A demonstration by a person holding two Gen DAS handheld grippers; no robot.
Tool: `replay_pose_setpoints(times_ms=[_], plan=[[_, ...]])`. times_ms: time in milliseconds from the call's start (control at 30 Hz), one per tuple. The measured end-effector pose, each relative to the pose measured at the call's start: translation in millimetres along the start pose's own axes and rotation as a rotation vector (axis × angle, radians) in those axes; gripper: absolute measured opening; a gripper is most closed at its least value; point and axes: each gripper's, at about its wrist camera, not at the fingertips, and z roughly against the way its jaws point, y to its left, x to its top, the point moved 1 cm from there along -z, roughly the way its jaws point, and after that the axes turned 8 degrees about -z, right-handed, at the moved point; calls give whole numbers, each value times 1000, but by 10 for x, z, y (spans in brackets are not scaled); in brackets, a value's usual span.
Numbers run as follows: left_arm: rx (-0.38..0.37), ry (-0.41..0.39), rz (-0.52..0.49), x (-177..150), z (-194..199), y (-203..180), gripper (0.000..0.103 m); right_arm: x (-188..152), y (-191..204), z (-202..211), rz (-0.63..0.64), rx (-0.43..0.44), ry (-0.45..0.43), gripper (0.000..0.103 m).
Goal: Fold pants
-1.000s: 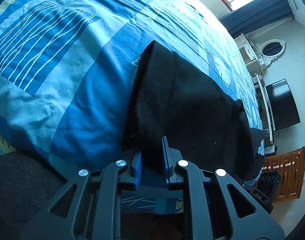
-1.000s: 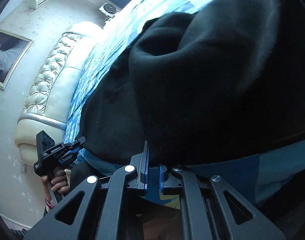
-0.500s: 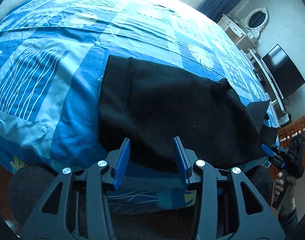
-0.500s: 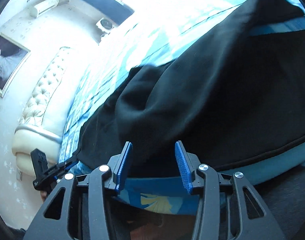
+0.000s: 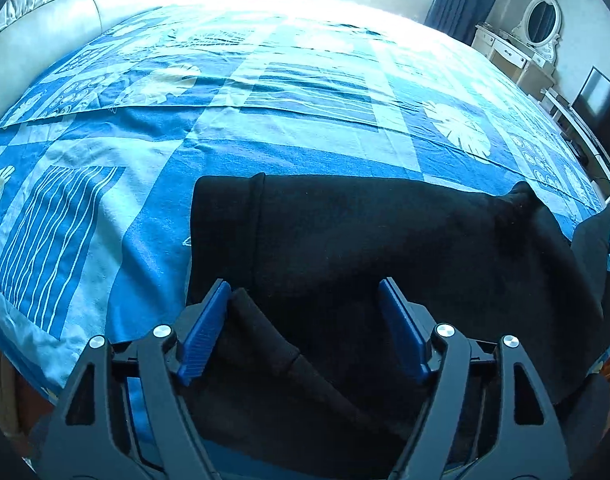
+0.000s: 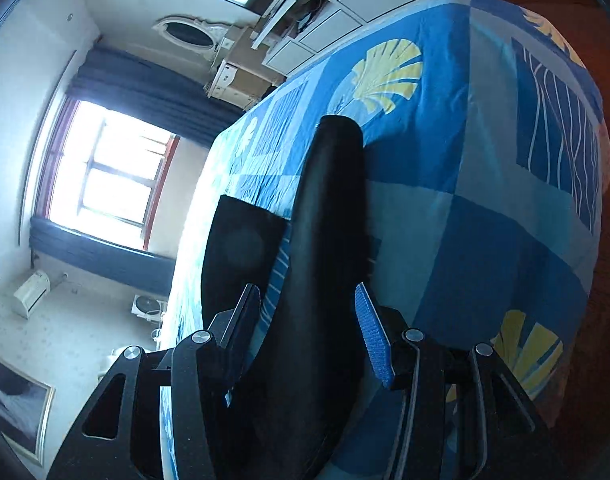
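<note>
Black pants [image 5: 385, 240] lie folded across the near part of a blue patterned bedspread [image 5: 305, 80]. My left gripper [image 5: 303, 320] hovers over their near edge and its jaws are opening. Cloth lies under and between the blue pads [image 5: 203, 332], which do not press on it. In the right wrist view, which is rolled sideways, a long strip of the pants [image 6: 333, 200] runs away over the bedspread [image 6: 485, 200]. My right gripper [image 6: 309, 320] stands open astride that strip, with gaps on both sides.
A padded headboard [image 5: 65, 12] is at the far left. A white dressing table [image 5: 505, 48] and a TV [image 5: 601, 100] stand on the right. The bright window [image 6: 113, 172] has dark curtains. Wooden floor [image 6: 609, 240] shows past the bed's edge.
Both grippers were shut on the pants' near edge and have let go and opened. The left one has pulled back. The right one has swung far along the pants and rolled.
</note>
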Motion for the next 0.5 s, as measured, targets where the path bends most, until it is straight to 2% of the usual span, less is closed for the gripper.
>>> replay_pose_setpoints(times_ms=[133, 167, 200, 267, 367, 500], plan=[[-3, 10, 26, 2, -10, 32, 80, 119, -65, -254, 12, -65, 12, 50], [-6, 12, 37, -6, -13, 50, 81, 100, -28, -312, 37, -74, 17, 41], [-9, 13, 48, -18, -18, 60, 82, 67, 40, -377, 84, -106, 12, 22], [-6, 19, 60, -40, -32, 81, 86, 15, 251, -404, 202, -155, -30, 17], [-3, 16, 69, -63, -44, 85, 87, -171, 638, -524, 387, -181, -43, 16], [7, 15, 73, -64, -48, 72, 87, -573, 1065, -894, 653, -264, 6, 16]])
